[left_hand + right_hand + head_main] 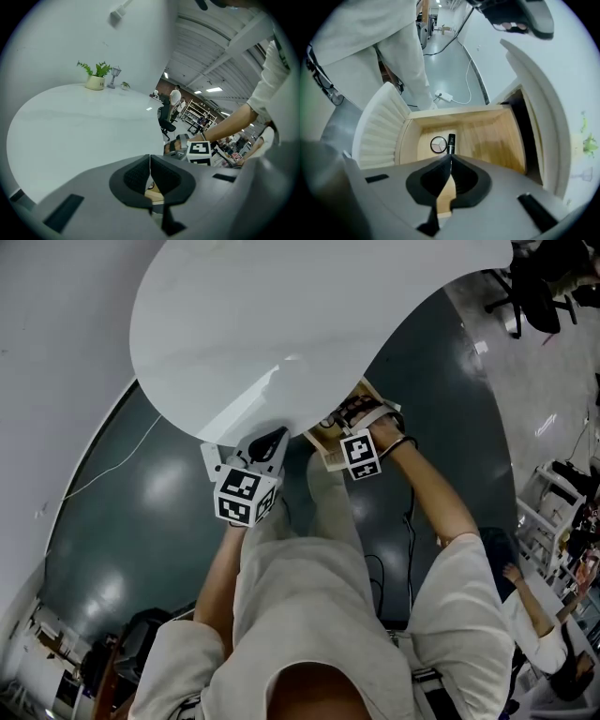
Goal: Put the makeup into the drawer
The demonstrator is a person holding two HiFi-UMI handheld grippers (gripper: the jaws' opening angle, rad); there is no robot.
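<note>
Only the right gripper view looks into the open drawer (487,136). A round compact (438,145) and a black tube (451,142) lie on its wooden floor, the compact at nine o'clock of the tube. The right gripper (450,160) is above them, its jaws pressed together and empty.

The left gripper view shows the white table (79,122) with a potted plant (95,80) at eleven o'clock. The left gripper (150,157) also has its jaws pressed together, with nothing between them.

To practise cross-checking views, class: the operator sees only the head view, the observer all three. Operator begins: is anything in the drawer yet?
Observer: Yes. A round compact and a dark tube lie side by side on the floor of the drawer.
Operator: Is the right one holding anything?
Observer: No. The right gripper is above the drawer, jaws together and empty.
Operator: And the left?
Observer: The left gripper has its jaws together too.
</note>
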